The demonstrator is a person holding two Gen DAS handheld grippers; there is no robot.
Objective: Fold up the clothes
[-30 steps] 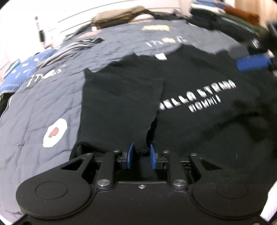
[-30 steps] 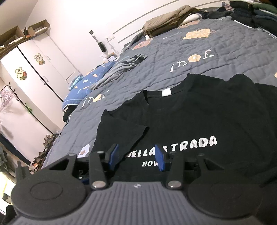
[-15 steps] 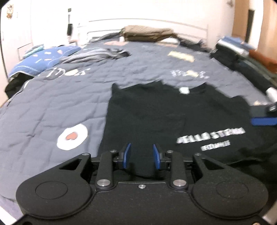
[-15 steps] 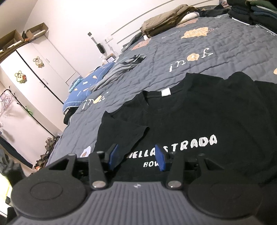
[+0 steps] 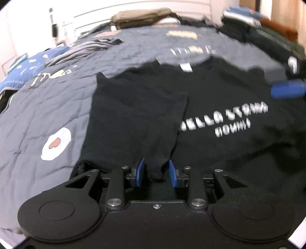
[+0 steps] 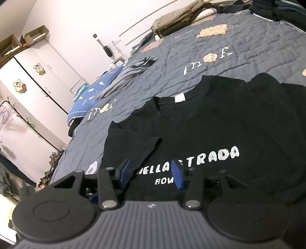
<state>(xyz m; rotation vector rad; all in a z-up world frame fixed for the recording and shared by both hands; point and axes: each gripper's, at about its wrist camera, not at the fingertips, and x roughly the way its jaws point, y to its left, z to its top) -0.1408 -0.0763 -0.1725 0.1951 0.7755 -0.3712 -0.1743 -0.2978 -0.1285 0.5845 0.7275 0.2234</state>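
Observation:
A black T-shirt (image 5: 220,92) (image 6: 220,124) with white lettering lies flat on the grey quilt, its collar tag towards the headboard. Its left sleeve (image 5: 133,118) (image 6: 132,145) is folded inward over the chest. My left gripper (image 5: 155,173) sits low at the sleeve's lower tip. Its blue pads stand apart, and a bit of black fabric lies loosely between them. In the right wrist view my right gripper (image 6: 151,174) hovers open over the lettering with nothing held. One of its blue fingers (image 5: 286,90) shows at the right edge of the left wrist view.
The grey quilted bed (image 6: 220,49) carries a striped grey garment (image 6: 130,74), a blue pillow (image 6: 91,95), a khaki pile (image 6: 177,17) at the headboard and dark stacked clothes (image 5: 258,36) at the far right. A white wardrobe (image 6: 38,80) stands left of the bed.
The left gripper rose and levelled half a second ago, then dropped back to the sleeve tip with its pads slightly closer. The right gripper has barely moved.

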